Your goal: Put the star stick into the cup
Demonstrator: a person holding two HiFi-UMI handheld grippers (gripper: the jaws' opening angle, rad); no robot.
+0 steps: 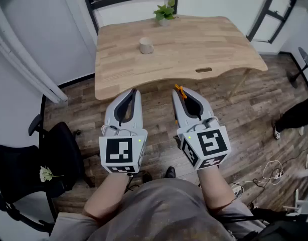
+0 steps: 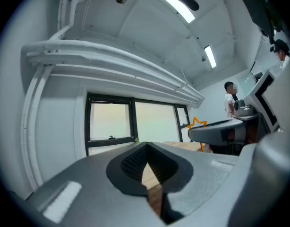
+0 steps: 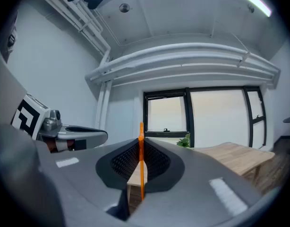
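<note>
My right gripper (image 1: 180, 93) is shut on the orange star stick (image 1: 180, 90), whose star end pokes out past the jaw tips. In the right gripper view the star stick (image 3: 141, 161) stands as a thin orange line clamped between the jaws. My left gripper (image 1: 133, 92) is shut with nothing in it. From the left gripper view, the star (image 2: 199, 124) shows above the right gripper's jaws. A small beige cup (image 1: 145, 45) stands on the wooden table (image 1: 194, 49), well ahead of both grippers, which hang over the floor short of the table's near edge.
A potted green plant (image 1: 165, 12) stands at the table's far edge; the plant (image 3: 183, 141) also shows in the right gripper view. A black office chair (image 1: 38, 164) stands at the lower left. Cables (image 1: 272, 172) lie on the floor at the right. A person (image 2: 229, 101) stands far off.
</note>
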